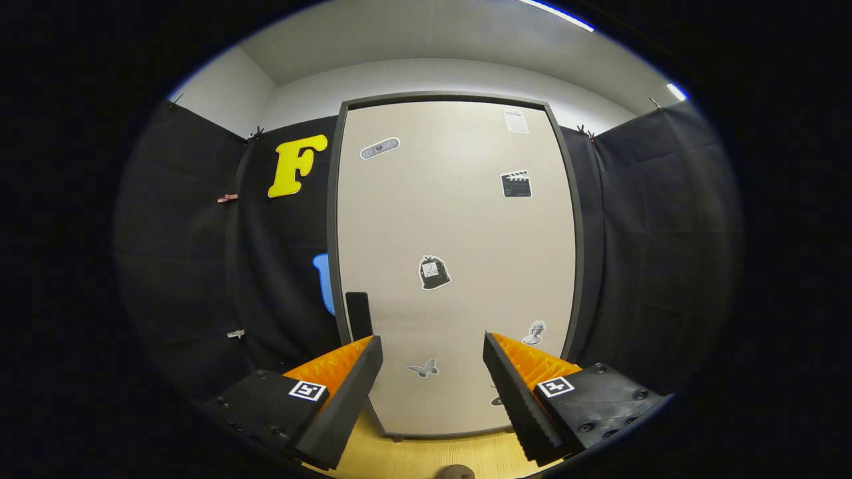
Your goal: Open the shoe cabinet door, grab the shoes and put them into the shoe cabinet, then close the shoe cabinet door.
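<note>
Facing the shut shoe cabinet door [456, 266] squarely, tool [432, 352] level, fingers wide (gripping nothing), handle [359, 314] just ahead.

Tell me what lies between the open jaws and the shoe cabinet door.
In the gripper view, nothing: the gripper is open and empty, and bare wood floor runs to the closed cabinet door, whose dark handle sits just above the left jaw.

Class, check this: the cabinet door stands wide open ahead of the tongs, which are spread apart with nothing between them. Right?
Not quite. The cabinet door is closed, as the gripper view shows. The tongs are indeed spread apart with nothing between them.
</note>
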`<action>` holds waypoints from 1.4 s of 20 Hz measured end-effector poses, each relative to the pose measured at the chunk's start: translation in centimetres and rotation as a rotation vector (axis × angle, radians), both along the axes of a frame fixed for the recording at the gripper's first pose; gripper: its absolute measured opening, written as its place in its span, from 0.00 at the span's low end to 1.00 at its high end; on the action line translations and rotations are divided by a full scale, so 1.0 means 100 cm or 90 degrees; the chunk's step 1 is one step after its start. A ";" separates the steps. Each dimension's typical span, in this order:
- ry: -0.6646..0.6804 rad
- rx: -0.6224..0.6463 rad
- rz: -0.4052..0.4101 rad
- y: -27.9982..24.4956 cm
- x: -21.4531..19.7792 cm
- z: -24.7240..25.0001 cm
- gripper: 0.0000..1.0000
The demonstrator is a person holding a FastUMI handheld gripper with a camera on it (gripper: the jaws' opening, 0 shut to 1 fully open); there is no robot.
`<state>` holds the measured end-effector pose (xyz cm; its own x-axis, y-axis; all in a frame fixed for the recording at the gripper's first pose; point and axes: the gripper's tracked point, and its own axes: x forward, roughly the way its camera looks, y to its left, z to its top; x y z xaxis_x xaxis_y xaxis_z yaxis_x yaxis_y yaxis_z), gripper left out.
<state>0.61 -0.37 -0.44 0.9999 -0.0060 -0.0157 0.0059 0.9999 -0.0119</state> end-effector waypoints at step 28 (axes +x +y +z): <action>0.048 0.019 0.007 0.081 0.130 -0.060 0.96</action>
<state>13.59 7.71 -6.46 0.9958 0.0062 -0.0917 -0.0046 0.9998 0.0180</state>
